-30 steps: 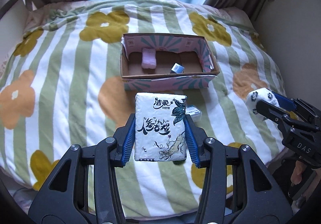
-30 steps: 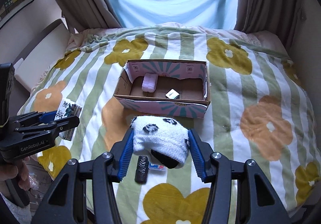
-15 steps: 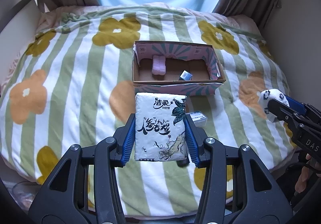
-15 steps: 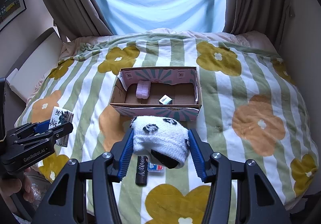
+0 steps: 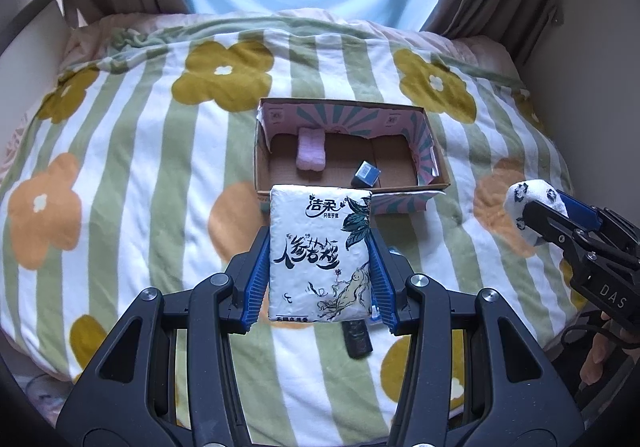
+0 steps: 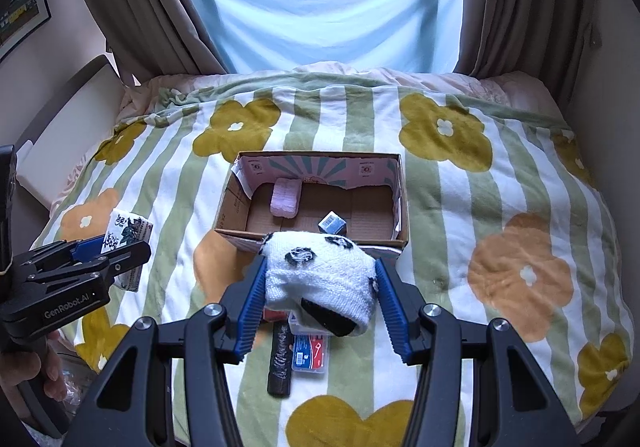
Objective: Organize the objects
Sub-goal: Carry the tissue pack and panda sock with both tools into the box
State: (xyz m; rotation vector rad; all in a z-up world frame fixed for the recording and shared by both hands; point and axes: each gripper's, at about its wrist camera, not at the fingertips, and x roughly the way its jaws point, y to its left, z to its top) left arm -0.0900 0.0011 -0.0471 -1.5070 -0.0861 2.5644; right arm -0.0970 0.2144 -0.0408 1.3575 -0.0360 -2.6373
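Observation:
My left gripper is shut on a white tissue pack with black lettering, held above the bed in front of the box. My right gripper is shut on a white knitted hat with black spots, also held in front of the box. The open cardboard box sits mid-bed and holds a pink foam piece and a small dark box. Each gripper shows in the other's view: the right one at the right, the left one at the left.
The bed carries a striped flower blanket. A black bar and a small red-and-blue card pack lie on it under my right gripper. Curtains and a window stand behind the bed. A wall runs along the right.
Both grippers have drawn back and risen from the bed with their objects still held. The box now looks smaller and farther, and more of the curtains shows.

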